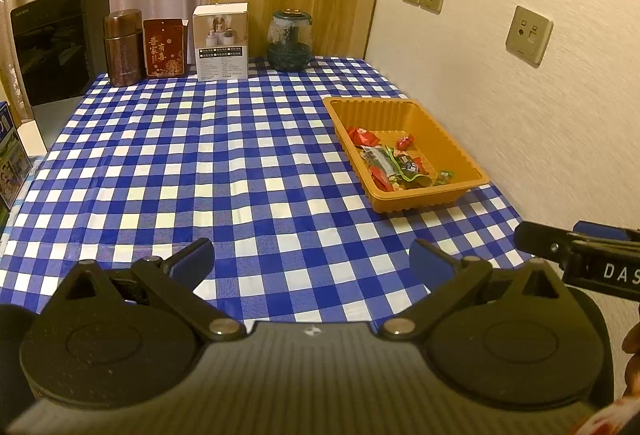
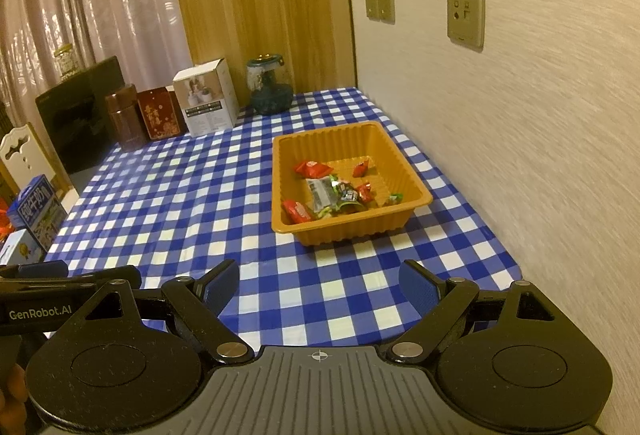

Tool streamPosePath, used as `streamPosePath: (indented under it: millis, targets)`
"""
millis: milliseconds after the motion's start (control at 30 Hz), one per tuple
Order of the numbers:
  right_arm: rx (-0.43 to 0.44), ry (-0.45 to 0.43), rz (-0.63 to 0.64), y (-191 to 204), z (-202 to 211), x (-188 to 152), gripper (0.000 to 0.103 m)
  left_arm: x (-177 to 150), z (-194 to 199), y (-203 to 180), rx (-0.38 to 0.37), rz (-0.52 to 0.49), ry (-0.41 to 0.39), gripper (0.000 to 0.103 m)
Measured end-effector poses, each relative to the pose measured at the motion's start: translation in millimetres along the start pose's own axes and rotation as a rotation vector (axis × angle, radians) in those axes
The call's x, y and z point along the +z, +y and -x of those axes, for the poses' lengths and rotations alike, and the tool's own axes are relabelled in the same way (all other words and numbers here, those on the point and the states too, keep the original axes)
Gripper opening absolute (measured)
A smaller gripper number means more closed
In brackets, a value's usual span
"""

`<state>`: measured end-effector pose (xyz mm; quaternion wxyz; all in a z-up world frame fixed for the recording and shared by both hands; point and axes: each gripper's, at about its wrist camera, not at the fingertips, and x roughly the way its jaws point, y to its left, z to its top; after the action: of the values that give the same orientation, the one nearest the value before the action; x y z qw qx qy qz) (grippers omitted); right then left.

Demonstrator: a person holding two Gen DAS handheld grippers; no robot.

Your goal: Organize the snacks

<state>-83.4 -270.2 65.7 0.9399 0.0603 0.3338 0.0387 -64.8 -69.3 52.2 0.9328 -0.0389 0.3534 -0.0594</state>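
A: Where are the snacks [image 2: 332, 193]?
B: In the orange tray [image 2: 416, 191] by the surface's [image 1: 200, 163] right edge, along the wall.
A: The fingers?
B: Left gripper [image 1: 312, 261] and right gripper [image 2: 319, 285] both wide apart, holding nothing.

An orange tray [image 2: 352, 223] sits flat on the blue and white checked table, near the wall. Its sides are ribbed and its top is open. Small wrapped snacks [image 2: 332, 193] lie in a loose pile on its floor. Some wrappers are red [image 2: 312, 168], one is clear with dark print, and some are green. The far part of the tray floor is bare.
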Motion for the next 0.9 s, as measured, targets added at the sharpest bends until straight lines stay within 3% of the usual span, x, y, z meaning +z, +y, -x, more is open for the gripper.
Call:
streamPosePath:
  millis: [900]
  targets:
    - [0.0, -0.003, 0.005, -3.0, -0.2, 0.6, 0.087, 2.0, -1.1, -1.9, -0.003, -0.004, 0.001, 0.103]
